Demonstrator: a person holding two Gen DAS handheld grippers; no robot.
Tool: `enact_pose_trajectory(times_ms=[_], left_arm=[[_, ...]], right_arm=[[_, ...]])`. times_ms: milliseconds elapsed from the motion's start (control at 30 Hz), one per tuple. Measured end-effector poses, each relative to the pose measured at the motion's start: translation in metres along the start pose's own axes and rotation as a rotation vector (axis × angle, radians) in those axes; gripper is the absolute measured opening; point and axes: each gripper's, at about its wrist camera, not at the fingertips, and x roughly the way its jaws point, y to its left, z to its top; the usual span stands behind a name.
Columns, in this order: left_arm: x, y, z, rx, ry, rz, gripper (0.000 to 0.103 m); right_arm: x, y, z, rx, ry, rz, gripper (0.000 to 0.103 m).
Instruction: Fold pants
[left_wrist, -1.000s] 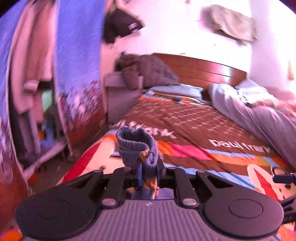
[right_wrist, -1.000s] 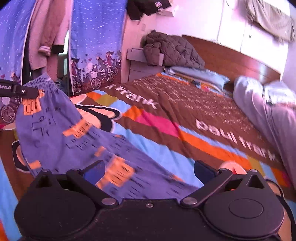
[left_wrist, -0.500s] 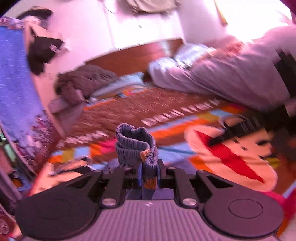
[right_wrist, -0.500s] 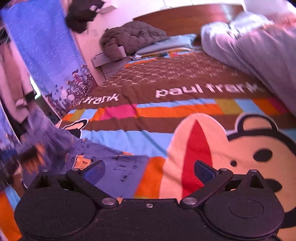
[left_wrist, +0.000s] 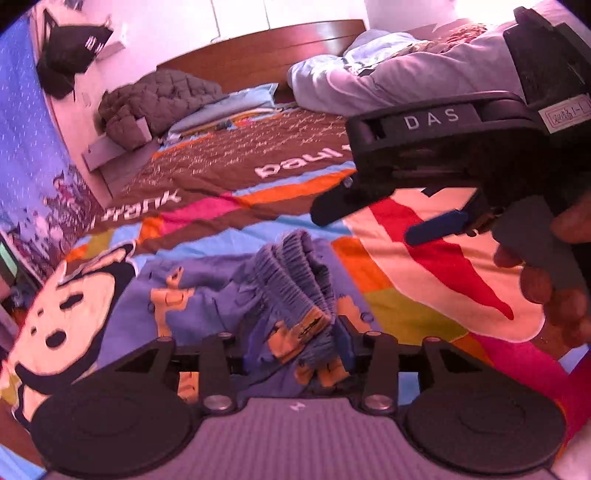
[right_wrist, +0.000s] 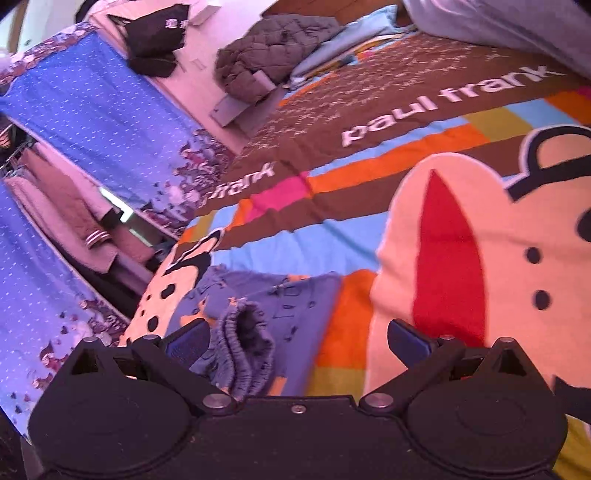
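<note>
The bedspread (right_wrist: 369, 236) carries "paul frank" in white letters on its brown band, with a second "frank" further left. In the left wrist view, the right hand-held gripper (left_wrist: 391, 218) bears "DAS" on its black body; a white sticker beside it is illegible.

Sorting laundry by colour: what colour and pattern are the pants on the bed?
Blue pants with orange patches, clearest in the left wrist view.
</note>
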Motion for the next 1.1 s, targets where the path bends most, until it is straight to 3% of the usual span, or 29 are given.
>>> enact_pose_trajectory(times_ms=[167,333,600,900,1100], left_arm=[[0.000,0.005,0.003,-0.006,0.008,-0.022,0.037],[0.000,0.008,0.002,-0.023,0.015,-0.053,0.025],[-0.008,0.024,0.004,-0.099,0.002,-0.080,0.012],[-0.020,0.008,0.013,-0.079,-0.022,-0.093,0.010],[0.003,0.006,0.004,-0.086,0.052,-0.115,0.011]], right_arm=[[0.010,0.013,-0.001,-0.096,-0.033,0.039,0.093],[0.027,0.022,-0.007,-0.142,0.029,0.054,0.076],[0.038,0.025,-0.007,-0.114,0.033,0.073,0.016],[0.011,0.034,0.005,-0.136,-0.023,0.053,0.012],[0.032,0.018,-0.007,-0.159,0.047,-0.075,0.013]])
